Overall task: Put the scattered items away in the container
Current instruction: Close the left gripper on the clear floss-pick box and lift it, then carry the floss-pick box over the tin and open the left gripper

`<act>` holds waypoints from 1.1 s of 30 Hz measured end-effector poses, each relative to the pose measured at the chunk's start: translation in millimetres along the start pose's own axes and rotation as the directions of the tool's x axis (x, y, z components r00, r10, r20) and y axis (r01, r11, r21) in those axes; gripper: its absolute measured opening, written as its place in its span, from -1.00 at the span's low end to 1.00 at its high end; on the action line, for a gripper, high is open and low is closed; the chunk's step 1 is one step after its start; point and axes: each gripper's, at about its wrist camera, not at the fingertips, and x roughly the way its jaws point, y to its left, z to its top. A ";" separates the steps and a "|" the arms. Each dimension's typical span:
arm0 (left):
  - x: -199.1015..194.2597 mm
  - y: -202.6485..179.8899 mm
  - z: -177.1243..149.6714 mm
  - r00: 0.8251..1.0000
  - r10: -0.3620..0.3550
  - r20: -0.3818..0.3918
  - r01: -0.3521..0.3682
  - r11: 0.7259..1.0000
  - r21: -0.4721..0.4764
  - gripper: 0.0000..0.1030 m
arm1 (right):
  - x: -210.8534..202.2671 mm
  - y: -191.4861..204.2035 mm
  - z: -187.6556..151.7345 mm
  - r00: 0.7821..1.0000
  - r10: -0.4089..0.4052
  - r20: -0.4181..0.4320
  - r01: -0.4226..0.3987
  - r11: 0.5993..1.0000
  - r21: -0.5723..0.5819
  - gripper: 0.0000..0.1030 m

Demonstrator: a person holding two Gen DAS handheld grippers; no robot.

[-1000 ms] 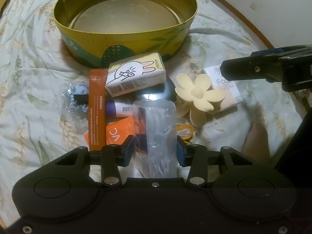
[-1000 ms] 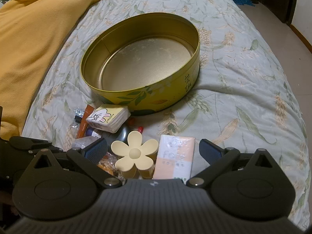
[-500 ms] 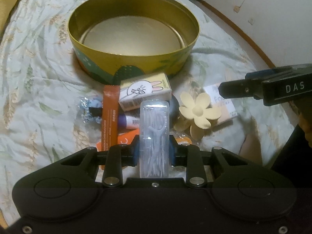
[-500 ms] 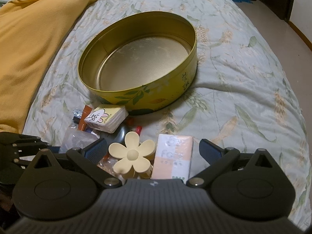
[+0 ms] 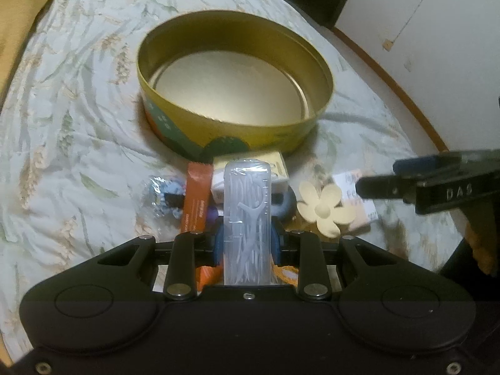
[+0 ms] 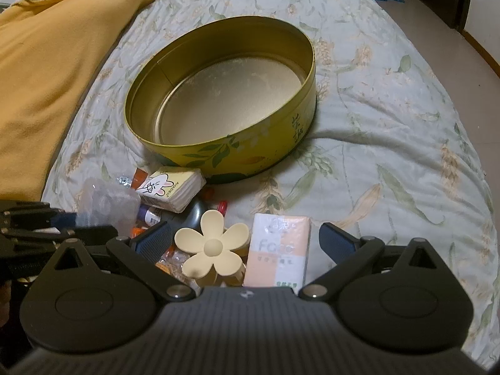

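Observation:
My left gripper point(image 5: 246, 243) is shut on a clear plastic box of floss picks point(image 5: 247, 215), held above the pile. The round yellow tin point(image 5: 237, 137) stands open and bare inside, just beyond the pile. Below lie an orange sachet point(image 5: 195, 200), a rabbit-print tissue pack point(image 6: 170, 189), a cream flower hair clip point(image 6: 212, 250) and a pink-and-white tissue pack point(image 6: 278, 250). My right gripper point(image 6: 247, 237) hangs open over the flower clip and the tissue pack. From the right wrist view the floss box point(image 6: 107, 203) shows at the left, in the left gripper.
Everything lies on a bed with a pale leaf-print quilt point(image 6: 390, 156). An orange blanket point(image 6: 47, 78) covers the bed's left side. Floor and a white wall point(image 5: 437, 47) lie past the right edge. Small packets and a crinkly blue wrapper point(image 5: 161, 193) sit in the pile.
My left gripper closed on the floss box and lifted it off the pile, toward the tin. The right gripper stayed where it was, open.

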 end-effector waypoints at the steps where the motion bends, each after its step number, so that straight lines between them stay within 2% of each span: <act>1: -1.4 0.9 1.4 1.000 -0.002 0.004 0.002 1.000 -0.005 -0.49 | 0.2 -0.2 0.2 1.000 0.000 -0.002 0.000 1.000 0.001 1.00; 12: -18.7 5.3 26.0 0.998 0.009 0.064 -0.008 1.000 -0.022 -0.49 | 3.0 -7.6 0.9 1.000 -0.007 -0.017 0.008 0.999 0.039 1.00; 22: -32.0 0.3 59.1 0.993 0.013 0.114 -0.013 1.000 -0.001 -0.49 | 13.1 -27.8 2.0 0.997 -0.002 -0.073 0.013 0.988 0.154 1.00; 33: -14.9 -1.0 106.9 0.991 0.024 0.134 -0.024 1.000 -0.005 -0.49 | 11.6 -26.9 3.5 0.997 0.050 -0.060 -0.040 0.987 0.158 1.00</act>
